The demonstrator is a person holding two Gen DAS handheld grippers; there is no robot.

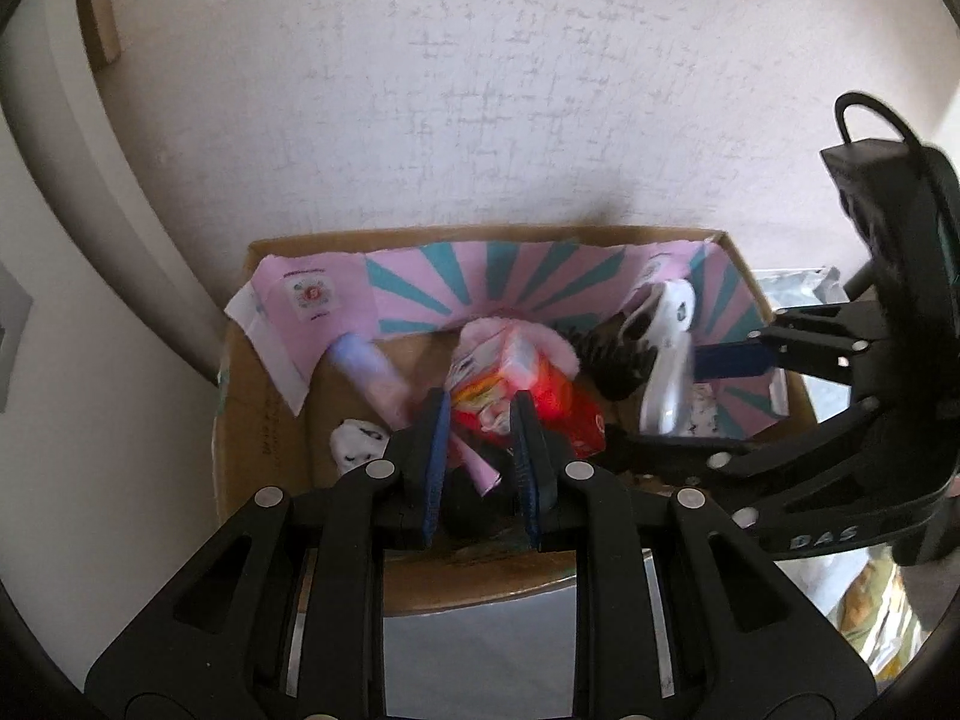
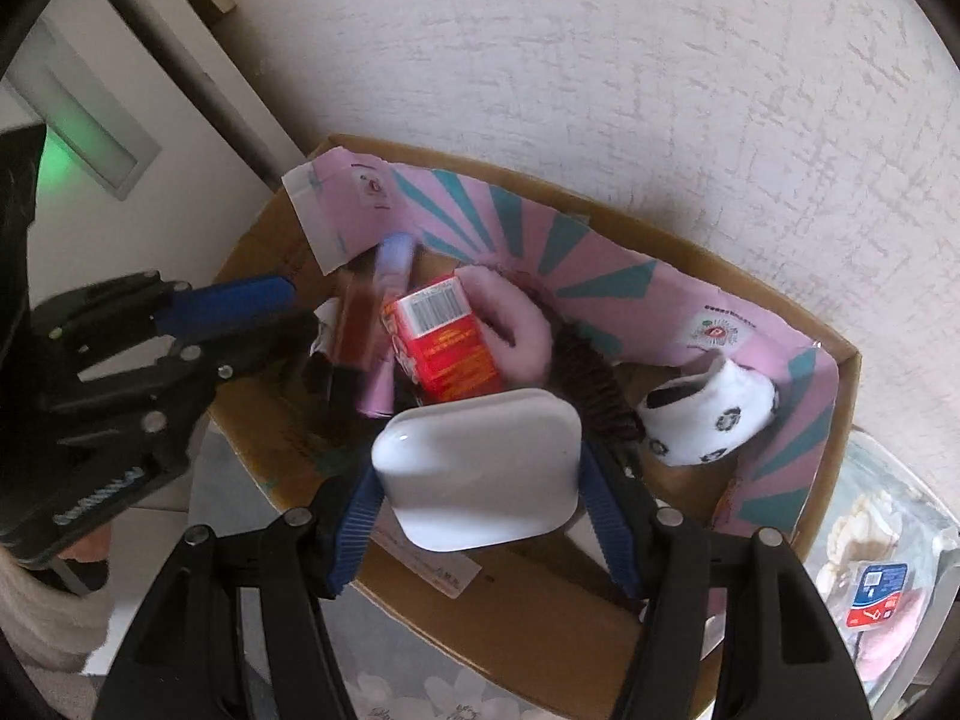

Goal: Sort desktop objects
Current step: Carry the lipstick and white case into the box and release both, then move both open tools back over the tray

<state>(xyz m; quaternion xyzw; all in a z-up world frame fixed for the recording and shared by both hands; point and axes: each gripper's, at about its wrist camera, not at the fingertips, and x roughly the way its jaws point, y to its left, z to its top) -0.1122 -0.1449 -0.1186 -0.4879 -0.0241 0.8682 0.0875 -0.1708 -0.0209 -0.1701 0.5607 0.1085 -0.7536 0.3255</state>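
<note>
A: In the left wrist view, what can you read?

B: Only "DAS" on the right gripper (image 1: 678, 387) body; the round stamp on the pink-and-teal paper lining (image 1: 420, 282) is too small to read. The left gripper (image 1: 480, 420) hangs over the cardboard box (image 1: 264, 420) at its near edge, fingers a little apart, nothing clearly held.

A: And inside the box?

B: A red carton (image 1: 540, 390) at the middle, pink plush (image 1: 540, 342) behind it, a lilac tube (image 1: 372, 366) toward the left wall, a white panda-print sock (image 1: 357, 444) near the left front, and a pink wrapper (image 1: 480, 462) between the fingers.

A: The right wrist view?

B: The right gripper (image 2: 480, 474) is clamped on a white soap dish (image 2: 480, 468) above the box's near edge (image 2: 540, 618). The red carton (image 2: 444, 342) shows a barcode; its yellow print is unreadable. A second panda-print sock (image 2: 708, 420) lies by the right wall, a dark ridged item (image 2: 588, 378) beside the carton. The left gripper (image 2: 282, 312) reaches in from the left. Outside, right of the box, lies a clear packet (image 2: 882, 594) with a blue-and-red label.
</note>
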